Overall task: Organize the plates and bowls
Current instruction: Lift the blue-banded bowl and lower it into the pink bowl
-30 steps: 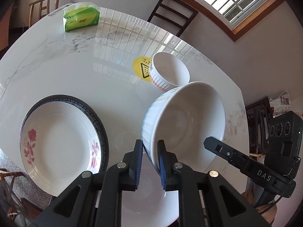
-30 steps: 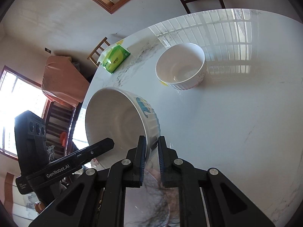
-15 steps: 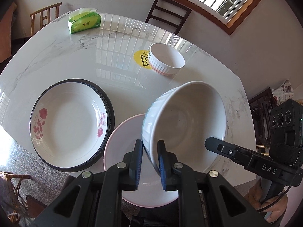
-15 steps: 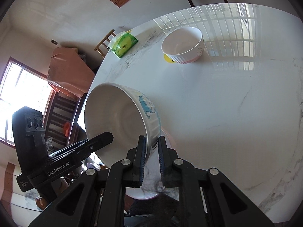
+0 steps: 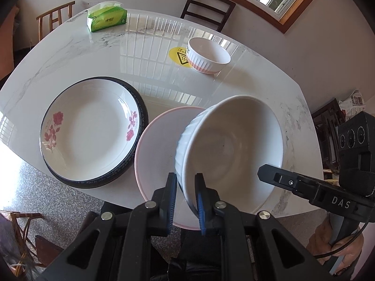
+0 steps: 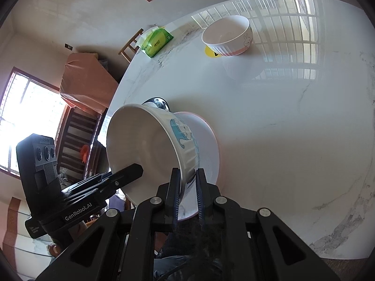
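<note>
Progress: the sorting was partly begun, by my judgement. The large ribbed bowl (image 5: 232, 145) was off the marble table (image 5: 93, 53), carried between both my grippers, and nothing was yet stacked. The small ribbed bowl (image 5: 207, 55) stood alone, far ahead of my jaws beside a yellow sticker (image 5: 177, 55). The rose-patterned plate (image 5: 91, 128) lay to the left of my left jaws, touching or just beside the pink-rimmed plate (image 5: 157, 149) directly beneath the carried bowl. A green tissue pack (image 5: 106, 18) sat at the far edge.

Left gripper (image 5: 185, 190): clenched nearly shut on the near rim of the large bowl, one pad outside the wall, one inside.

Right gripper (image 6: 188, 192): clamped almost fully closed on the opposite rim, the blue cartoon print just above my jaws.

Remaining, as I judged it: set the large bowl down, probably nest the small one in it, and stack the two plates.
</note>
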